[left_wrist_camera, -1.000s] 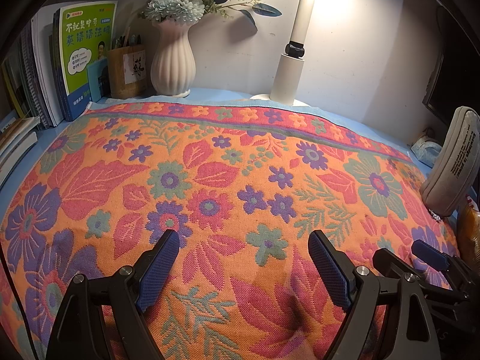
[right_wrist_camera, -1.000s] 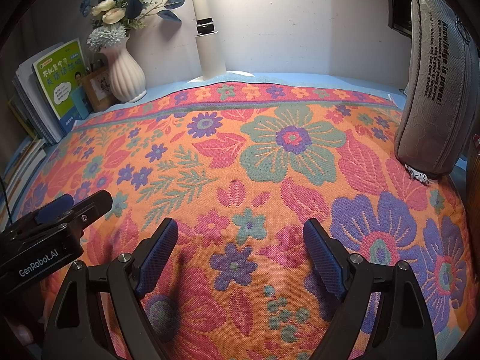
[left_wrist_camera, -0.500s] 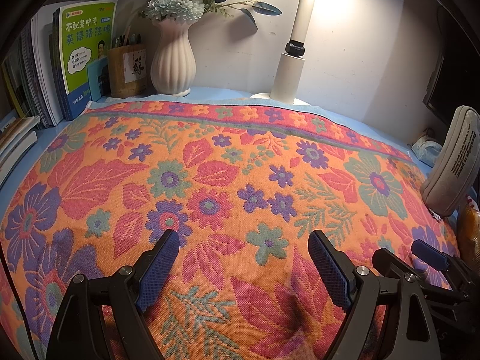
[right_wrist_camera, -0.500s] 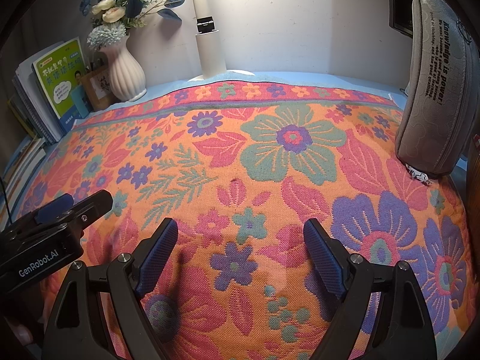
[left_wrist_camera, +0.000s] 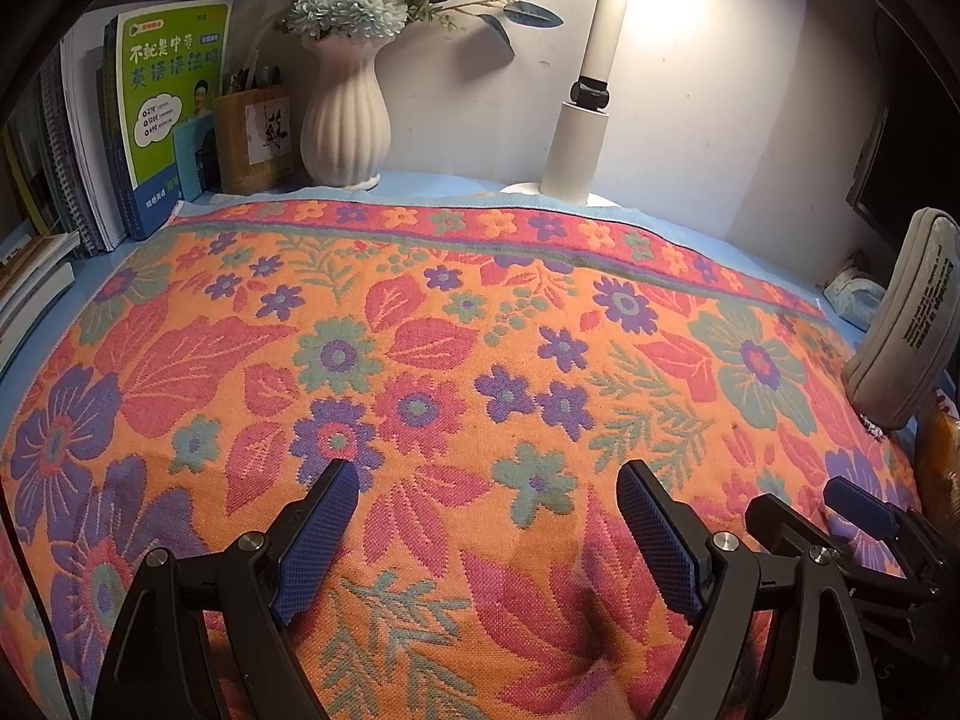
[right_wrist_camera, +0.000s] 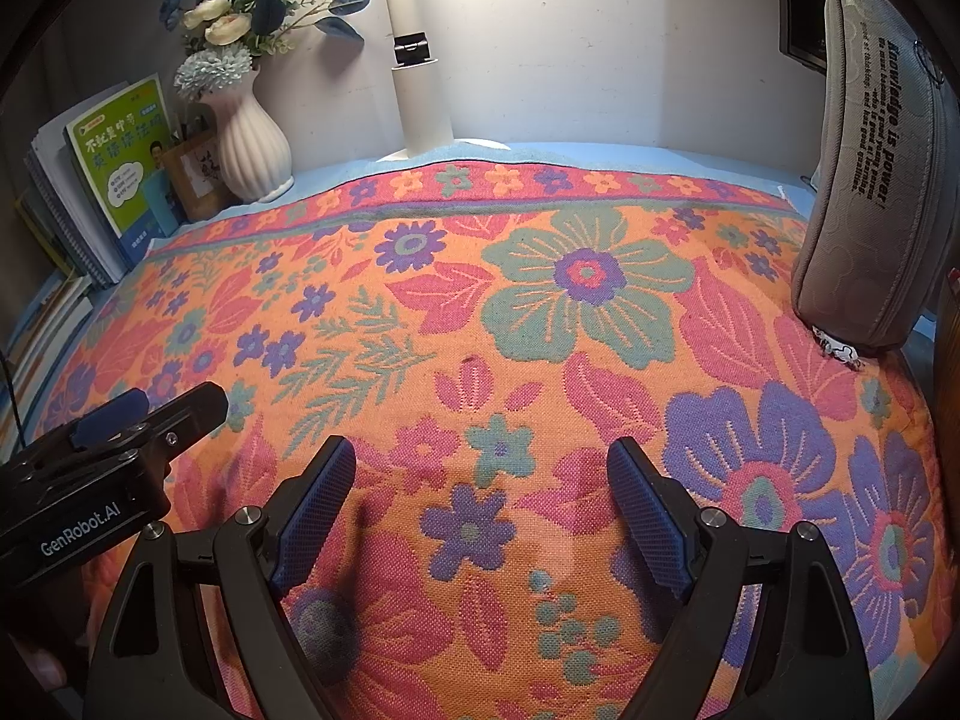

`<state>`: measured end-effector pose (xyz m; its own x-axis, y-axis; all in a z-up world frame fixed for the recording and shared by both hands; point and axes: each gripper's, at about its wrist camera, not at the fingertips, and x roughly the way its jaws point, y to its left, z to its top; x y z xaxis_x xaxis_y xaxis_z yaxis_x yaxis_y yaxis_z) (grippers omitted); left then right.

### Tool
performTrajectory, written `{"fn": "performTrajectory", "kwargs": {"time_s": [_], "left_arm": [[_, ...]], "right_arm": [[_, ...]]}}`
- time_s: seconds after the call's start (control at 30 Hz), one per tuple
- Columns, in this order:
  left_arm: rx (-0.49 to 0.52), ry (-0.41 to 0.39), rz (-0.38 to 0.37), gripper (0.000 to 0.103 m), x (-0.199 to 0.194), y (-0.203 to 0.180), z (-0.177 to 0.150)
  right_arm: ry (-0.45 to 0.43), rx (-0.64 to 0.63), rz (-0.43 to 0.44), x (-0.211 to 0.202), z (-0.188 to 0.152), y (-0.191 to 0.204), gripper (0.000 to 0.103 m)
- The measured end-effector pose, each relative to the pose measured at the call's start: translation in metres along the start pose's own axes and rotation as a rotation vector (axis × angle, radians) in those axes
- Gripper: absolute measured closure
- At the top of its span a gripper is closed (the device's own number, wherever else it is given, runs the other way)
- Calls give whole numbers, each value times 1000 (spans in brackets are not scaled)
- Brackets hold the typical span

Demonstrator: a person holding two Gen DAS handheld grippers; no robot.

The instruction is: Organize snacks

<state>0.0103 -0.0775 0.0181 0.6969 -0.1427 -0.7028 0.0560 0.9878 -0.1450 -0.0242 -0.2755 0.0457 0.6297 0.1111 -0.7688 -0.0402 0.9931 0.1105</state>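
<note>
Hovering over the cloth point(left_wrist_camera: 420, 324), both tongs, left point(left_wrist_camera: 486, 516) and right point(right_wrist_camera: 480, 498), are gaping, grasping nothing. No snack is showing clearly; an orange packet point(left_wrist_camera: 939, 456) is peeking in at the edge, likely light and crinkly.

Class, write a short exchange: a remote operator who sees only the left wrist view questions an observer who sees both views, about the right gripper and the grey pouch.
Operator: Is my right gripper holding anything? I see only one of its fingers.
Observer: No. Its jaws stand open over the floral cloth, with nothing between the pads.
Operator: The print on the grey pouch is too small here. What does it say?
Observer: Its top line reads "Knowledge is power!"; the smaller lines below are unreadable.
</note>
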Motion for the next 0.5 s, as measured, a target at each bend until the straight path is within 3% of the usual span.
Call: {"fn": "performTrajectory", "kwargs": {"time_s": [0.23,0.4,0.5], "left_arm": [[-3,17,3,17,3,3,3],[-13,-37,50,17,-5,8,4],[-21,20,49,17,1,11,4]], "right_arm": [[7,1,8,-1,0,-2,17],[-1,2,23,-3,1,-3,17],[4,-1,24,-3,2,-3,17]]}}
